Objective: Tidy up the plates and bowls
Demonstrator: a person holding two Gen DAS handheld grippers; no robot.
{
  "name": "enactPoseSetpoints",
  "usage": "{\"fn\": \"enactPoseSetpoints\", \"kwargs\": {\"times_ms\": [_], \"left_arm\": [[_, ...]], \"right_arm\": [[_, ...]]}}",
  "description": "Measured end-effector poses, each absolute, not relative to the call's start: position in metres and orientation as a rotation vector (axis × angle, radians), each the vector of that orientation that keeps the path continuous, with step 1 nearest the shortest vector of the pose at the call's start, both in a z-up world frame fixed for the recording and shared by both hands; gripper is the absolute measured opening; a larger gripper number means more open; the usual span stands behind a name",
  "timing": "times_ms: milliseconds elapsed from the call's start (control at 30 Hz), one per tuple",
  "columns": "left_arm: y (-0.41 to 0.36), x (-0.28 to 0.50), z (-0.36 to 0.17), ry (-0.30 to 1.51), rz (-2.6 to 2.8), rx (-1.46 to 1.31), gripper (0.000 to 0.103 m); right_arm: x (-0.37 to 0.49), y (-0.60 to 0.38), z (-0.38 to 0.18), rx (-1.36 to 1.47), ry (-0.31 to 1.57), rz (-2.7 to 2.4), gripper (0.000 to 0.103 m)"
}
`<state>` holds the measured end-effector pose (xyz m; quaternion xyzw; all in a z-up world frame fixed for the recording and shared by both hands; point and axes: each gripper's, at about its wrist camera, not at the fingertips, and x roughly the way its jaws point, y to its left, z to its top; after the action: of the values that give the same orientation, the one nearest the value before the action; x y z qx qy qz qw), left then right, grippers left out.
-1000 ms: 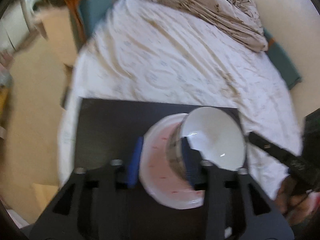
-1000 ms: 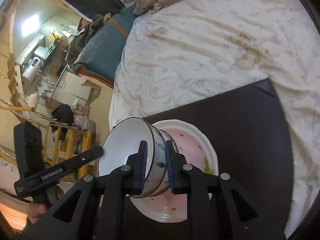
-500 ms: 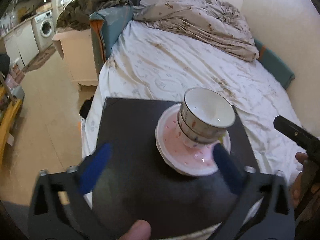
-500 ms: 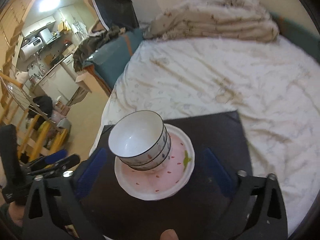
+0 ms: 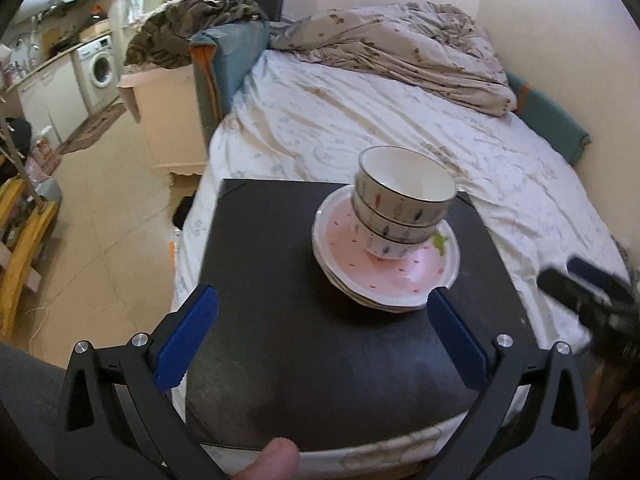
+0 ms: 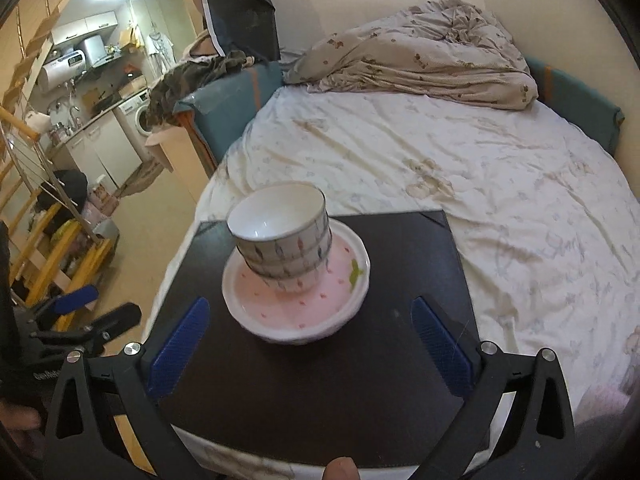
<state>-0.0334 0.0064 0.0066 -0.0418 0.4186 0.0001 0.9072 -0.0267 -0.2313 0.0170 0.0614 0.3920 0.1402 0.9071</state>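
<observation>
Three stacked bowls (image 5: 402, 208) sit on the pink plates (image 6: 298, 300) on a black board (image 5: 280, 272) laid across the bed (image 6: 460, 168). The left gripper (image 5: 320, 344) and right gripper (image 6: 308, 348) both gape wide, holding nothing. A washing machine (image 5: 100, 66) stands beyond; print on the left gripper's body is blurred.

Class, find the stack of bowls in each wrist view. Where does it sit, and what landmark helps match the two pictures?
Left wrist: stack of bowls right of centre, on the pink plates.
Right wrist: stack of bowls left of centre, on the pink plates.
Shared landmark: the rumpled duvet on the bed.
</observation>
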Motion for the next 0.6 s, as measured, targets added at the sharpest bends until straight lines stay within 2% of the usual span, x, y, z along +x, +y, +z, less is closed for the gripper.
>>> {"fn": "enactPoseSetpoints", "kwargs": {"times_ms": [200,600], "left_arm": [[0.002,-0.024,-0.007,0.895,0.040,-0.069,0.103],[-0.005,-0.017,-0.013,0.919,0.012,-0.063,0.103]], "right_arm": [[-0.027,-0.234,-0.018,0.135,0.862,0.230,0.103],[-0.016,-0.234,-0.024,0.127,0.877,0.207,0.103]]}}
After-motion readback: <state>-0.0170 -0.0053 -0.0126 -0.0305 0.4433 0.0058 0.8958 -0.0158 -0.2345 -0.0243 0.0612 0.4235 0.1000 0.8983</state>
